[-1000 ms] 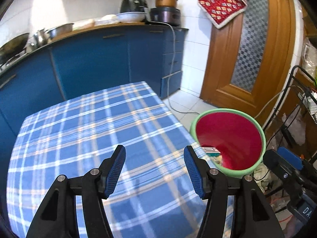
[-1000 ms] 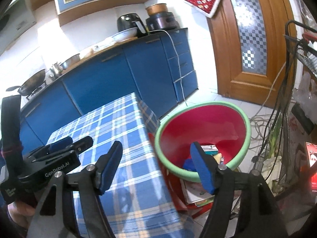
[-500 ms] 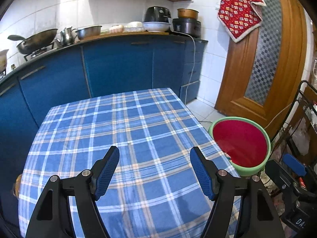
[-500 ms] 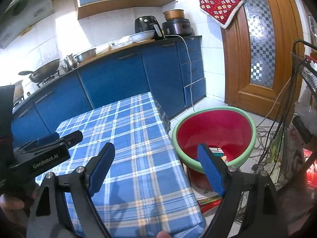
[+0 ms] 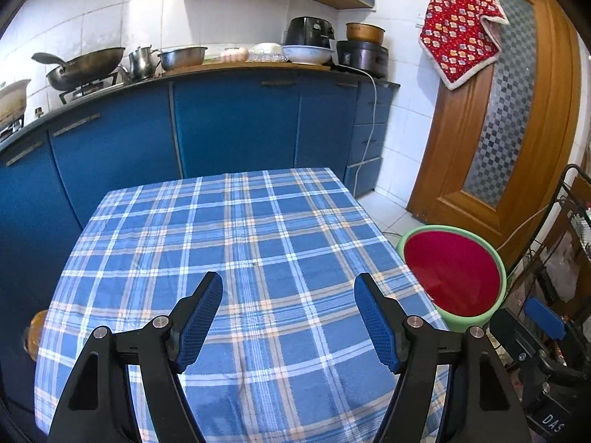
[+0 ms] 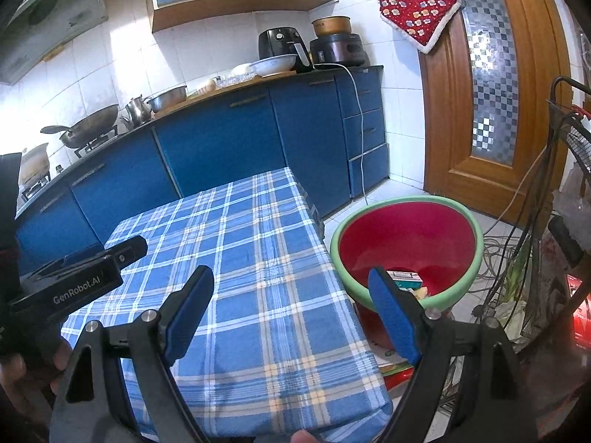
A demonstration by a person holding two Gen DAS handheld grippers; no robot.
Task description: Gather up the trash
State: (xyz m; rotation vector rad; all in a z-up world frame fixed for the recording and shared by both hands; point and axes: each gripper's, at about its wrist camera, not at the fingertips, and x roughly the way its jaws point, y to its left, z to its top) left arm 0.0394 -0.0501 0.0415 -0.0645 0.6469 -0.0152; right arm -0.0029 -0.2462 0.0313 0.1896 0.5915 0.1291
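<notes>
Two views, left wrist first.

Left wrist view
- Left gripper: jaws wide apart, nothing between them, held over the near part of the bench.
- Pads: blue, textured, facing each other across the gap.
- Bench: covered by a blue plaid cloth; no loose item shows on it.
- Bin: red inside with a green rim, on the floor just off the bench's right edge; its bottom is hidden from this angle, so no trash shows.
- Right gripper: only a blue tip and black body at the lower right, beside the bin; its jaws cannot be read here.
- Cabinets: blue, behind the bench, with a wok, pots and a bowl on top.
- Door: wooden, at right, with a red cloth hung beside it.

Right wrist view
- Right gripper: jaws wide apart and empty, over the bench's right edge, the right finger in front of the bin.
- Bin: on the floor, close against the bench corner.
- Trash: a small printed box and scraps at the bottom of the bin, partly hidden by the finger.
- Left gripper: black body marked GenRobot.AI at far left above the cloth; fingers out of sight.
- Cables: tangled on the floor right of the bin.
</notes>
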